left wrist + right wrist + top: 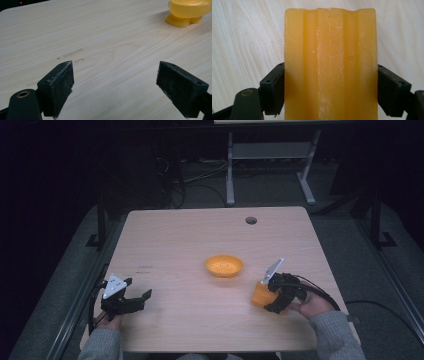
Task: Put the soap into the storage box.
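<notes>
An orange bowl (224, 265) sits near the middle of the wooden table (200, 235); in the left gripper view the bowl (187, 11) is at the top right. My right gripper (270, 297) at the table's right front is shut on an orange ridged block (260, 295). In the right gripper view the block (330, 65) stands between both jaws, which press its sides. My left gripper (135, 300) rests at the left front, open, with bare table between its pads (60, 87).
A round cable hole (251, 220) lies near the table's far edge. A white table frame (270, 160) stands on the floor beyond. Dark rails run along both sides of the table.
</notes>
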